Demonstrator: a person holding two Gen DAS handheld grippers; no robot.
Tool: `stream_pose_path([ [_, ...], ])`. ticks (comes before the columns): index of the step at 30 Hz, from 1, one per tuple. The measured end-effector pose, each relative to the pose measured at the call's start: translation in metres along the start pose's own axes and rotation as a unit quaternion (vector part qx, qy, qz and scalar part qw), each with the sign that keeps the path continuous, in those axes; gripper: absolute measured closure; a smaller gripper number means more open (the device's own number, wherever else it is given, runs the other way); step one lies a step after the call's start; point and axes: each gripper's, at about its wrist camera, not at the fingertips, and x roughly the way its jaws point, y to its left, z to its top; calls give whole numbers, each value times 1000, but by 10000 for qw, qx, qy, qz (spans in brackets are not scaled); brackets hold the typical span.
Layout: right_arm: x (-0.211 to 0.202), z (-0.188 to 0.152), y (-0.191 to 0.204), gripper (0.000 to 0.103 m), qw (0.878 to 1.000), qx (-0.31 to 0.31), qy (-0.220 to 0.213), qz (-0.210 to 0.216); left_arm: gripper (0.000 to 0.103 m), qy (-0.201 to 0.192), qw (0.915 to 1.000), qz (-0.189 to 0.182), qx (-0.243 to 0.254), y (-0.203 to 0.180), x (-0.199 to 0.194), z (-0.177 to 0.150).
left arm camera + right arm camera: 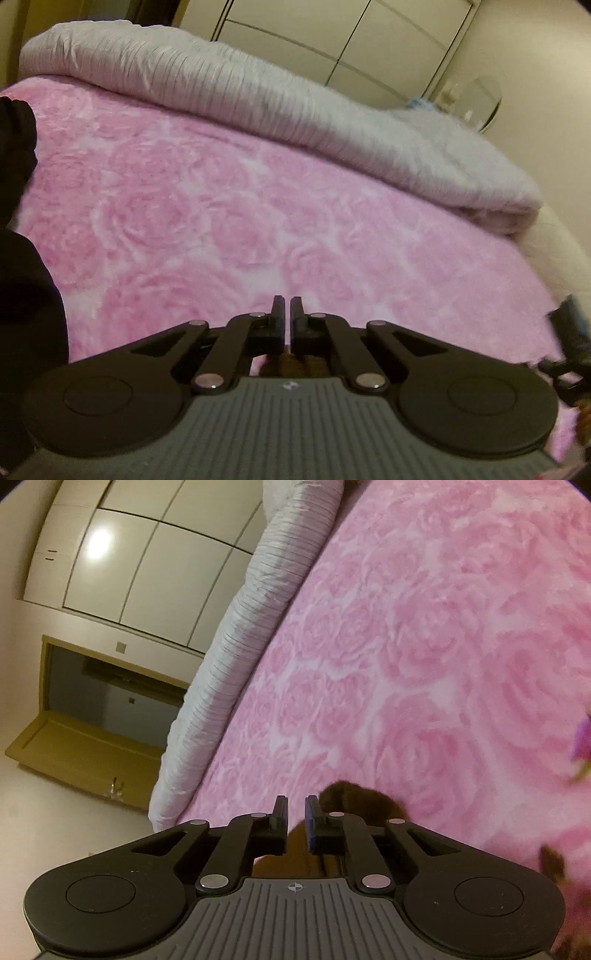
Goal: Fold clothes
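Observation:
A brown garment (351, 801) lies on the pink rose-patterned blanket (443, 646), just under and to the right of my right gripper (295, 808). That gripper's jaws stand a narrow gap apart, and brown cloth shows behind the lower part of the gap. My left gripper (287, 306) is shut above the blanket (221, 221). A bit of the brown garment (291, 363) shows beneath its finger bases; I cannot tell whether any cloth is pinched at the tips. The right gripper's black body (569, 350) shows at the right edge of the left wrist view.
A folded pale grey duvet (295, 110) runs along the far side of the bed, seen too as a ridge (240, 657). Black cloth (22, 277) fills the left edge. White wardrobe doors (129, 565) and a doorway (110, 709) stand beyond. Something purple (583, 738) is at the right edge.

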Motion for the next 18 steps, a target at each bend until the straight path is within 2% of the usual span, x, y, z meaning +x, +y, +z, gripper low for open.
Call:
stream_pose_path([
  [7,17,-3,-15,93,9988,465,43,-110,103,532,9972,-533,33,-18,-7,-26],
  [10,13,-3,-13,93,9989,455,4,-138,103,566,9971,-514,56,-20,-7,-31],
  [14,-13,-3,-14,93,9984,382,-372,-178,102,593,9971,-471,37,-18,-7,-33],
  [17,-19,-4,-14,92,9974,148,-407,-573,102,646,9969,-438,61,-17,-4,-35],
  [18,-15,-5,-11,88,9974,29,-297,-658,102,656,9968,-447,70,-18,-4,-36],
])
